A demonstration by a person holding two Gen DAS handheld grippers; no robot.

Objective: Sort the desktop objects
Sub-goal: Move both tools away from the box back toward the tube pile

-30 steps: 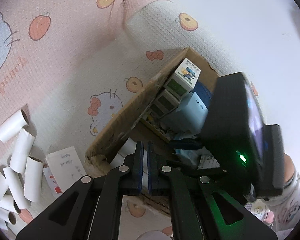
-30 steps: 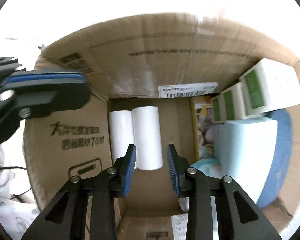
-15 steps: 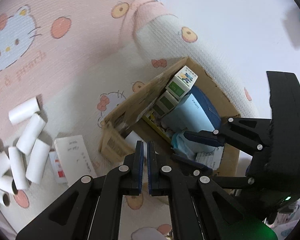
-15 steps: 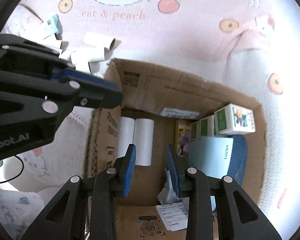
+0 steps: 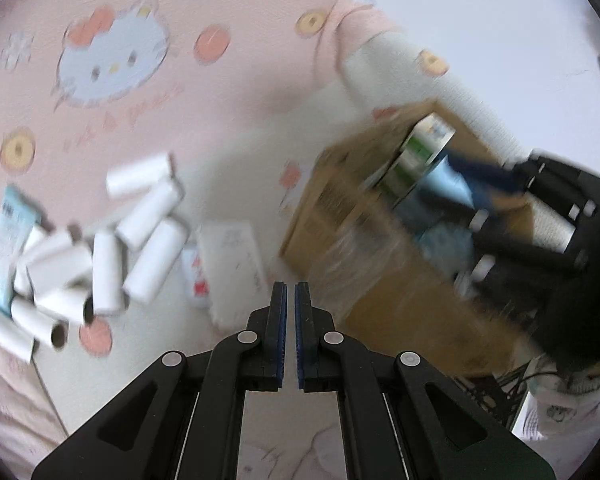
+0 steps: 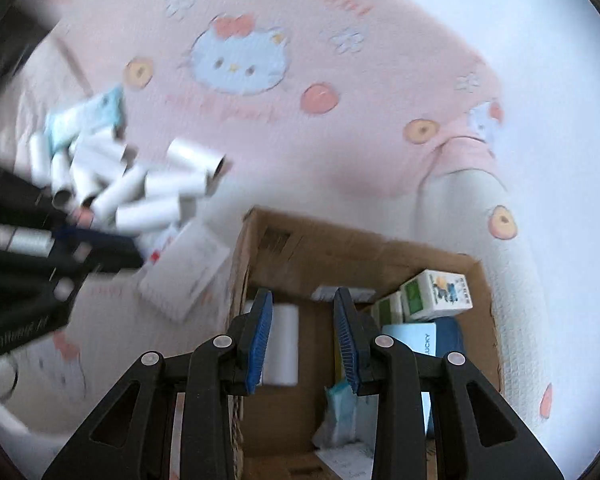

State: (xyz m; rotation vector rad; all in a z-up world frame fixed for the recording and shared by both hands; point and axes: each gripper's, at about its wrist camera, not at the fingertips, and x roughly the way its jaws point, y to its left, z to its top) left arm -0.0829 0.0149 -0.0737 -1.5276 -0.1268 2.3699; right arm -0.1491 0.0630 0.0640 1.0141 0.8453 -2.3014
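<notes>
My left gripper (image 5: 290, 292) is shut and empty. It hangs over the cat-print blanket, between a flat white box (image 5: 232, 264) and the cardboard box (image 5: 380, 280). A pile of several white paper rolls (image 5: 112, 248) lies to its left. My right gripper (image 6: 303, 300) is open with nothing between its blue pads and hovers above the cardboard box (image 6: 340, 236). Two white rolls (image 6: 282, 344) lie on that box's floor. The pile of rolls (image 6: 140, 188) and the left gripper (image 6: 80, 244) show at the left of the right wrist view.
The cardboard box also holds green-and-white cartons (image 6: 436, 292), a light blue pack (image 6: 412, 340) and crumpled wrappers. A pale blue packet (image 5: 4, 240) lies beside the pile. The pink and white blanket (image 6: 340, 152) spreads around everything; a folded hump (image 6: 480, 184) rises behind the box.
My right gripper has lifted out of the box and now looks down on it from above. My left gripper has swung away from the box toward the pile of rolls. Both views are blurred.
</notes>
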